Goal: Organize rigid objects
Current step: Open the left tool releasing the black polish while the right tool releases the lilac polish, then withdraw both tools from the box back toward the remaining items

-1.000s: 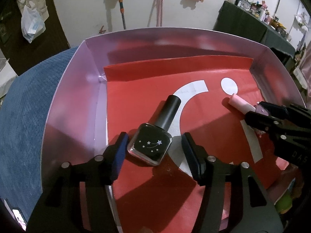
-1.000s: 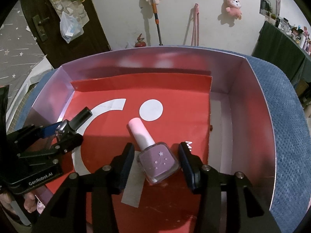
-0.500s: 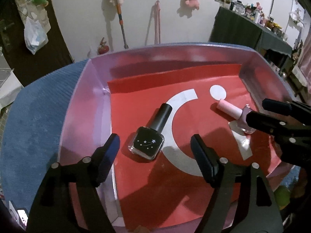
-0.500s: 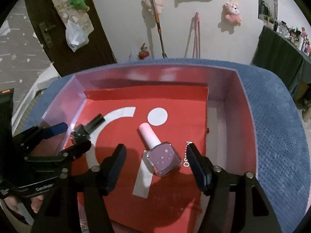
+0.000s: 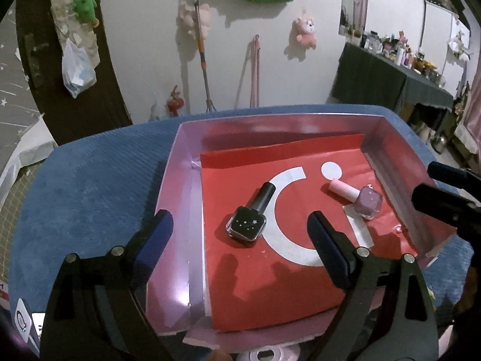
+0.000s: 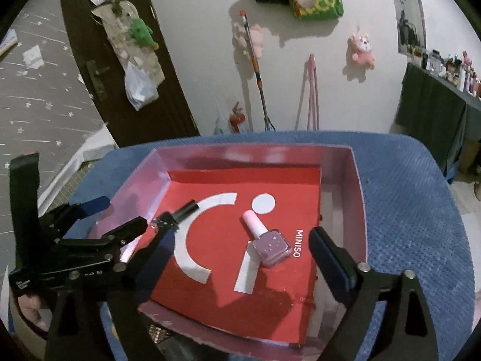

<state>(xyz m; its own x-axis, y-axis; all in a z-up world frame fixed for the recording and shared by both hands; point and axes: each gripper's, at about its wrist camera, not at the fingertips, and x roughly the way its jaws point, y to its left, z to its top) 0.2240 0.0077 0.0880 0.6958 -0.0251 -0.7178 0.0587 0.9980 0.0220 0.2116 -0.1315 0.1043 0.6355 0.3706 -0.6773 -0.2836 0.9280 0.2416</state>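
- Box (image 5: pixel 180 180): shallow, open-topped, with pale pink glossy walls; it sits on a blue textured cloth (image 5: pixel 90 198).
- Red sheet (image 5: pixel 255 270): lies flat on the box floor, printed with a white arc, a white dot and a white bar; the word MINISO reads along its right side in the right wrist view.
- Black bottle (image 5: pixel 247 225): square nail-polish bottle with small star marks and a black cap; it lies on its side on the red sheet, cap pointing toward the far wall, body over the edge of the white arc.
- Lilac bottle (image 6: pixel 272 248): square nail-polish bottle with a pale pink cap; it lies on its side on the red sheet just below the white dot, well apart from the black bottle.
- Left gripper (image 5: pixel 240 234): its jaws are opening and stand wide apart above the near part of the box; the black bottle lies on the sheet in line between them, and neither pad touches it.
- Right gripper (image 6: pixel 242 249): its jaws are opening and stand wide apart; the lilac bottle lies on the sheet between them, and both pads are clear of it.
- Background: white wall with hanging plush toys, a mop (image 5: pixel 203 60) leaning against it, and a dark door (image 6: pixel 120 60).
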